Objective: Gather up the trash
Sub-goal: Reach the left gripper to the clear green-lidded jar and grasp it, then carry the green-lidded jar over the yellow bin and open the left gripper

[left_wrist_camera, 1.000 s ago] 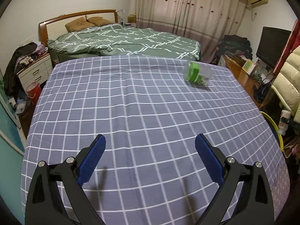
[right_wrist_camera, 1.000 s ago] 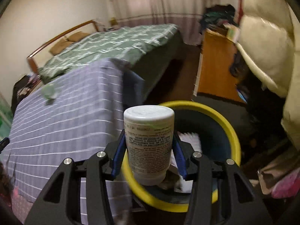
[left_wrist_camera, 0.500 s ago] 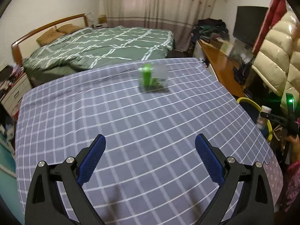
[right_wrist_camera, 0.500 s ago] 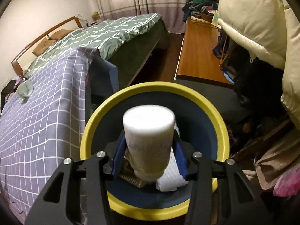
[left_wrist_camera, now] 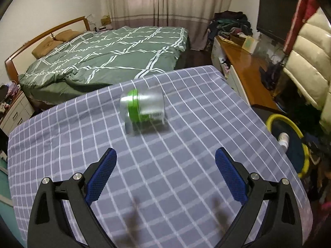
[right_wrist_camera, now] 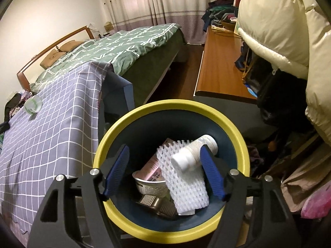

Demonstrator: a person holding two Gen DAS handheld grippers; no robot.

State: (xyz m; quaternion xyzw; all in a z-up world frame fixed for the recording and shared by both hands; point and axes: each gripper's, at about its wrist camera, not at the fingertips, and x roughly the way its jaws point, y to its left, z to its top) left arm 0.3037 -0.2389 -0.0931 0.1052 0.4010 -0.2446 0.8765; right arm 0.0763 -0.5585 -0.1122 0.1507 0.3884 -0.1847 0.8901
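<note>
Now the white bottle (right_wrist_camera: 194, 152) lies on foam netting (right_wrist_camera: 186, 181) inside the yellow-rimmed bin (right_wrist_camera: 171, 105), dropped from the right gripper (right_wrist_camera: 164, 172), whose jaws have just been opening, empty. Only the left view shows the wide-open left gripper (left_wrist_camera: 165, 177) nearer the clear green-banded jar (left_wrist_camera: 142, 108) on the checked table (left_wrist_camera: 62, 136).

The left gripper (left_wrist_camera: 165, 177) points downward with its blue fingers (left_wrist_camera: 101, 177) wide apart, and nothing is between them. The right gripper (right_wrist_camera: 164, 171) also points downward; its fingers (right_wrist_camera: 116, 169) have just been opening and grip nothing.
</note>
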